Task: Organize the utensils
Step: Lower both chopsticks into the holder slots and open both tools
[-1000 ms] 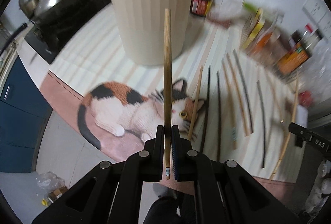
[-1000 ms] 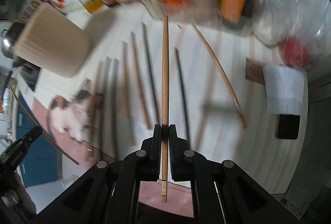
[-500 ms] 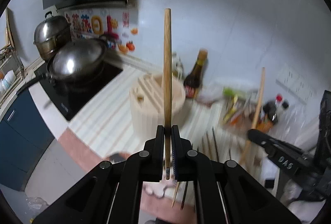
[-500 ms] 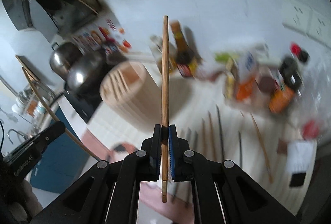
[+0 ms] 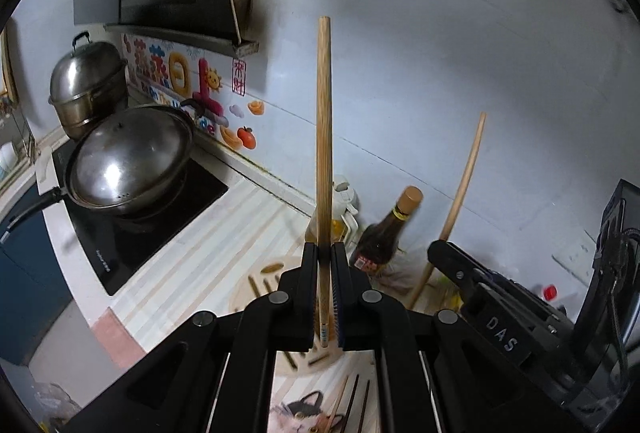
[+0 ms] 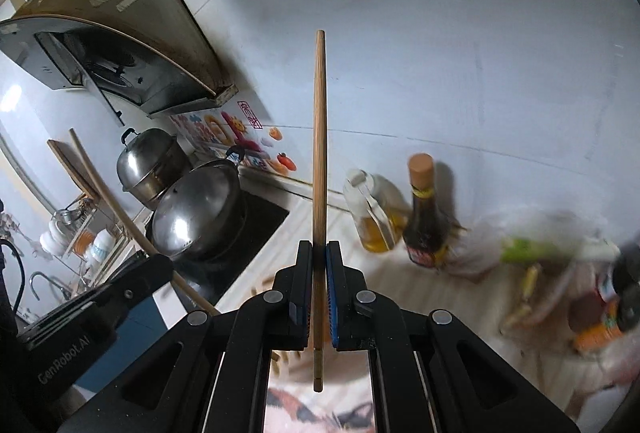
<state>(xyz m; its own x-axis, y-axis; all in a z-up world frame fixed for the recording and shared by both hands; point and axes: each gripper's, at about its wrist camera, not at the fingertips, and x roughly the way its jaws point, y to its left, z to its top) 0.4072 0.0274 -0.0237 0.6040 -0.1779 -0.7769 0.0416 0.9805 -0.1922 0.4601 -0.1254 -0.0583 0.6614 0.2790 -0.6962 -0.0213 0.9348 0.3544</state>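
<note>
With the left gripper (image 5: 325,297) and right gripper (image 6: 319,289) each clamped on a wooden chopstick (image 5: 323,169) held aloft over the slotted wooden holder (image 5: 260,287), success probably depended on steadying each tip above a slot before lowering.

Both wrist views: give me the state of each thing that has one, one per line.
Left tool: shut on a wooden chopstick, held upright.
Right tool: shut on another chopstick, also upright.
Wok: lid on, sitting on the stove.
Steamer pot: lid on.
Dark sauce bottle: capped, upright.
</note>
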